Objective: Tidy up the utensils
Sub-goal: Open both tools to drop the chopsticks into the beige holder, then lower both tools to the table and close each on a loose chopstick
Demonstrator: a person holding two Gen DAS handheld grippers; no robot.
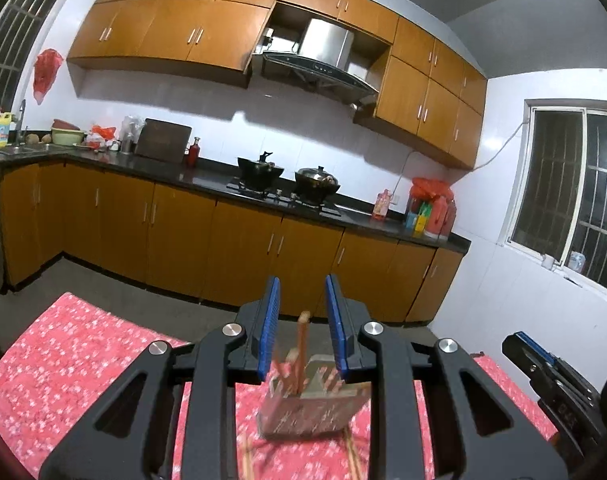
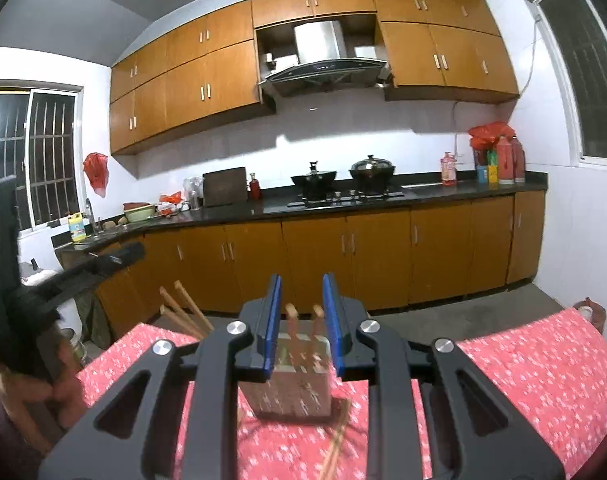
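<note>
A: Kitchen, red cloth (image 2: 543,360) — metal holder (image 2: 293,392) mid-cloth, chopsticks (image 2: 292,322) upright in it, more (image 2: 335,444) loose just in front of the holder.

B: Claws?

A: Left gripper (image 1: 302,322) and right gripper (image 2: 301,320) both slightly spread, pinching nothing.

B: Handling?

A: Sticks look light, stiff, likely slick — pinch mid-shaft. Holder could tip.

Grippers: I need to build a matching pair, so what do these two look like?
Both match. The left gripper and right gripper each have two flat fingers with ribbed blue pads in black holders, driven by angular black linkage arms with triangular cut-outs and round silver pivot caps. No cables or markings show.
</note>
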